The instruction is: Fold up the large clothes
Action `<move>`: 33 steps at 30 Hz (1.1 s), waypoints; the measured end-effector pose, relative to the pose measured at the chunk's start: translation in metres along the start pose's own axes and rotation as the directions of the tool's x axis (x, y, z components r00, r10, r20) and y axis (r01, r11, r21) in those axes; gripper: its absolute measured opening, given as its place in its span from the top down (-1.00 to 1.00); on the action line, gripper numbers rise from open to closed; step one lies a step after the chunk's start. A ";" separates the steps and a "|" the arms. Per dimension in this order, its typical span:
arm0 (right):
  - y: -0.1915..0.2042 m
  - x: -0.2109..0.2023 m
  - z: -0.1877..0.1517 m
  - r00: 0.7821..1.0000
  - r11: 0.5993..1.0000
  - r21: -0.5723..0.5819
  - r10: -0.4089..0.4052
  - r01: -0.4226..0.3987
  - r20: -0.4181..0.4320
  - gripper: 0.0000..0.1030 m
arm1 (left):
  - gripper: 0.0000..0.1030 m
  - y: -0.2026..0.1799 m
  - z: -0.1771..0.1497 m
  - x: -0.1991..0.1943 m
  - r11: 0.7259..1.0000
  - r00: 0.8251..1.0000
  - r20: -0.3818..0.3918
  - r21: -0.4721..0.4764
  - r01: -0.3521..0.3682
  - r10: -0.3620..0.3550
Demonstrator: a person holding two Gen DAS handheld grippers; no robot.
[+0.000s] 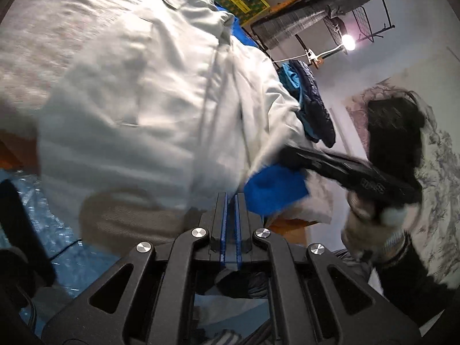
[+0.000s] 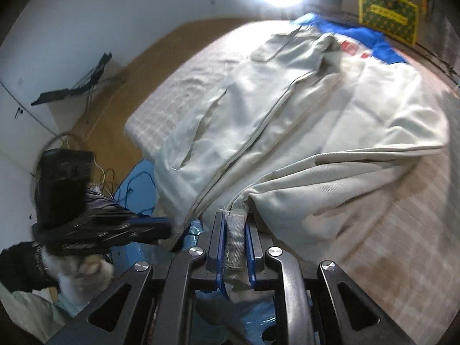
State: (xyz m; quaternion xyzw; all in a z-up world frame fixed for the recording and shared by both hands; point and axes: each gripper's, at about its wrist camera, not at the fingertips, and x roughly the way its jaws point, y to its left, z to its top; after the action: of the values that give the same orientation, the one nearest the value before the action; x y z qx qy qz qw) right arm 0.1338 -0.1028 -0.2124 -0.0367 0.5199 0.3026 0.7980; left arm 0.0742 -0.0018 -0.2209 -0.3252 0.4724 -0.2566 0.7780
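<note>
Item: pale grey zip-front cotton jacket on checked bed, hem lifted mid-fold; right tongs clamp its ribbed hem, left tongs pinched shut nearby, next carrying it collarward.

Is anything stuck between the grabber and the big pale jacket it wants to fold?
No. The right gripper already pinches the ribbed hem of the pale grey zip-up jacket directly. Nothing lies on top of the jacket spread on the checked mattress.
</note>
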 end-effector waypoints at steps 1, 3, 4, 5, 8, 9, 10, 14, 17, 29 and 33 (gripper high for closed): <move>-0.001 0.014 0.005 1.000 1.000 -0.002 0.000 0.000 -0.022 0.79 | 0.99 0.000 -0.003 0.000 1.000 1.000 -0.008 0.003 0.004 -0.004; -0.004 0.032 0.011 0.999 1.000 0.021 0.012 -0.011 -0.052 0.79 | 0.99 -0.005 -0.007 0.006 0.999 0.999 -0.037 0.030 0.021 -0.020; -0.007 0.041 0.014 0.998 0.999 0.040 0.024 -0.022 -0.066 0.79 | 0.99 -0.007 -0.005 0.009 0.999 0.999 -0.045 0.047 0.022 -0.020; -0.011 0.050 0.015 0.996 0.997 0.066 0.042 -0.037 -0.078 0.78 | 0.99 -0.013 -0.007 0.015 0.997 0.998 -0.058 0.076 0.021 -0.017; -0.026 0.062 0.015 0.991 0.985 0.142 0.107 -0.095 -0.083 0.77 | 0.99 -0.027 -0.007 0.033 0.990 0.996 -0.085 0.140 0.017 -0.005; -0.030 0.062 0.014 0.989 0.981 0.160 0.125 -0.111 -0.077 0.75 | 0.99 -0.029 -0.006 0.039 0.988 0.996 -0.088 0.153 0.013 0.000; -0.035 0.062 0.013 0.987 0.973 0.186 0.149 -0.135 -0.065 0.73 | 0.99 -0.031 -0.005 0.047 0.988 0.996 -0.090 0.156 0.010 0.004; -0.053 0.061 0.006 0.966 0.929 0.280 0.258 -0.243 -0.015 0.53 | 0.99 -0.032 0.001 0.076 0.988 0.993 -0.111 0.153 -0.026 0.044; -0.060 0.043 -0.001 0.955 0.907 0.309 0.297 -0.287 0.017 0.38 | 0.99 -0.024 0.003 0.090 0.993 0.987 -0.144 0.107 -0.051 0.067; -0.208 -0.062 -0.016 0.948 0.803 0.565 -0.003 -0.188 0.319 -0.36 | 0.99 -0.022 0.005 0.093 0.992 0.982 -0.174 0.111 -0.058 0.076; -0.262 -0.043 -0.004 0.932 0.682 0.673 0.032 -0.285 0.362 -0.43 | 0.99 -0.024 0.000 0.062 0.989 0.976 -0.199 0.134 -0.060 0.086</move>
State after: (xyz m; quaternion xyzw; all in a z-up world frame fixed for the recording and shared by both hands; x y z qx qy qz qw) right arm 0.2548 -0.3365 -0.2449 0.3723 0.4602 0.1471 0.7925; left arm 0.0982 -0.0609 -0.2383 -0.2296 0.5439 -0.2893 0.7535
